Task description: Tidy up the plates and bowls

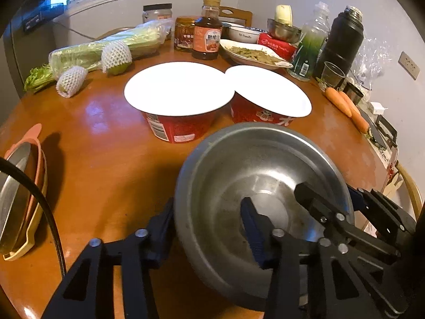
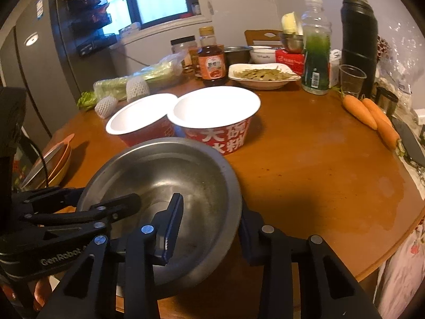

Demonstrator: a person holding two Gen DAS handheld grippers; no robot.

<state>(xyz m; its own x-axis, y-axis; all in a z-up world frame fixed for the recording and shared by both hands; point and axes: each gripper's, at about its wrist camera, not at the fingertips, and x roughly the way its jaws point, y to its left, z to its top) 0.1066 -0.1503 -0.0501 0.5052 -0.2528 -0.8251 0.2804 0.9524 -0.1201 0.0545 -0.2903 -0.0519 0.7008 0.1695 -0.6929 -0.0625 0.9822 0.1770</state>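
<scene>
Metal bowl: the steel bowl sits near the front edge of the round wooden surface, just in front of two paper bowls; it is empty, with faint smears inside.
Left tool: the left tool straddles the bowl's near-left rim, one finger inside, one outside, pinching the wall.
Right tool: the right tool straddles the near-right rim the same way, pinching the wall.
Paper bowls: two red noodle bowls stand side by side, rims overlapping in the left view; their white insides look empty.
White dish: a shallow dish behind them holds pale shredded food.
Far containers: a small steel bowl sits on a red box with something pale yellow in it; a clear bottle holds green liquid; a plastic cup appears empty.
Stacked plates: a metal plate on orange plates is cut off at the left edge.
Writing: large white Chinese characters mark the nearer paper bowl; "GenRobot" shows on the left tool; the sauce bottle's label is too blurred to read.
</scene>
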